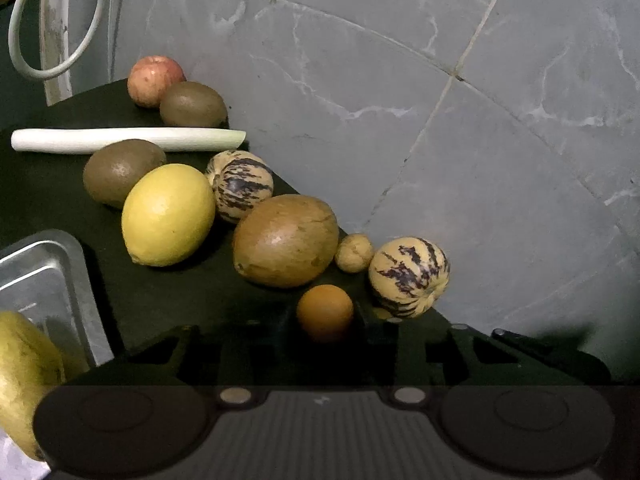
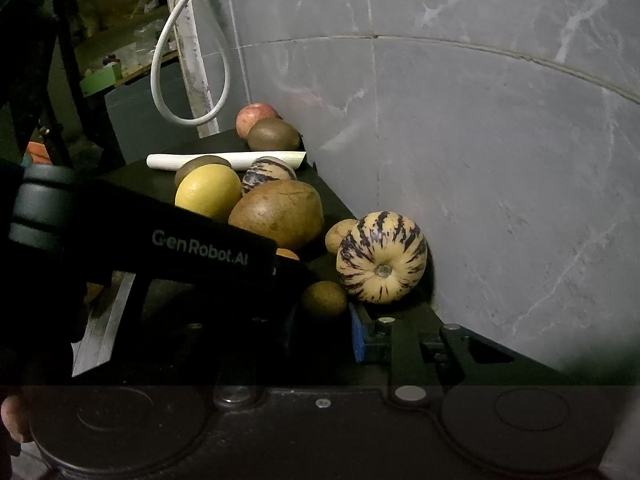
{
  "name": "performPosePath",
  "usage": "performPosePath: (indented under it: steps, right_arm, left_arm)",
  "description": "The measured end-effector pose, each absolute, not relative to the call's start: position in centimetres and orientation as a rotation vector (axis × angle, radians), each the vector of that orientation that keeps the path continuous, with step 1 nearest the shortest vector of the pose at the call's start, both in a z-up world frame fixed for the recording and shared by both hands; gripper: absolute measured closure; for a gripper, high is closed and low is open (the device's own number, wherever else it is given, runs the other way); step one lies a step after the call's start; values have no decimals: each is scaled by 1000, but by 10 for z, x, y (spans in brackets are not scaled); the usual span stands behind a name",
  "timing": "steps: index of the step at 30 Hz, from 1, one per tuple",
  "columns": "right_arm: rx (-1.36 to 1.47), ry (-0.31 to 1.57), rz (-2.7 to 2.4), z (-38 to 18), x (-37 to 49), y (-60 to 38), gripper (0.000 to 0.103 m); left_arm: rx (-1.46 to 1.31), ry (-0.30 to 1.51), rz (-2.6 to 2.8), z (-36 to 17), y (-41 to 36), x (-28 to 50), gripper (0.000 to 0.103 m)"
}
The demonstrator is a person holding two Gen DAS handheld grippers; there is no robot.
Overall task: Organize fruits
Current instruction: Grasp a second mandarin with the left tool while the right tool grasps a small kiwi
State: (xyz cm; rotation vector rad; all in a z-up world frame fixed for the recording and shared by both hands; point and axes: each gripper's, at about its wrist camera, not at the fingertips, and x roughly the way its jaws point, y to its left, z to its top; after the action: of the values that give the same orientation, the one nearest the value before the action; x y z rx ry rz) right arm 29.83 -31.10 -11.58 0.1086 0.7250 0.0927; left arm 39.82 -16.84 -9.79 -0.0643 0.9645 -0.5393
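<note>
Fruits lie in a row on a dark table along the wall: an apple (image 1: 155, 80), two kiwis (image 1: 193, 105) (image 1: 122, 172), a lemon (image 1: 168, 214), two striped melons (image 1: 240, 185) (image 1: 409, 277), a large brown fruit (image 1: 286, 241) and a small walnut-like fruit (image 1: 354, 253). My left gripper (image 1: 325, 320) is shut on a small orange fruit (image 1: 325, 312). In the right wrist view my right gripper (image 2: 326, 316) stands around a small brownish fruit (image 2: 324, 298), beside the near striped melon (image 2: 382, 257). The left gripper's body (image 2: 160, 240) crosses that view.
A metal tray (image 1: 60, 280) sits at the left with a yellow fruit (image 1: 24, 376) in it. A white leek stalk (image 1: 128, 140) lies across the table. A grey tiled wall (image 1: 440, 120) borders the table on the right. A white cable loop (image 2: 188, 64) hangs at the back.
</note>
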Motion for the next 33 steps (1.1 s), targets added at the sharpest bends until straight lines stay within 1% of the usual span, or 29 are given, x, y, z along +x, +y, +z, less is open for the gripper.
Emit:
performPosePath:
  steps: [8, 15, 24, 33]
  right_arm:
    - [86, 705, 121, -109, 292, -309, 74]
    - [58, 688, 171, -96, 279, -296, 74]
    - [21, 682, 334, -83, 269, -253, 74]
    - [-58, 651, 559, -75, 267, -185, 74]
  left_arm:
    - [-102, 964, -507, -93, -160, 390, 68]
    - [-159, 906, -461, -73, -135, 367, 68]
    - [-261, 807, -275, -44, -65, 329, 68]
    - [-344, 781, -54, -46, 12, 309, 68]
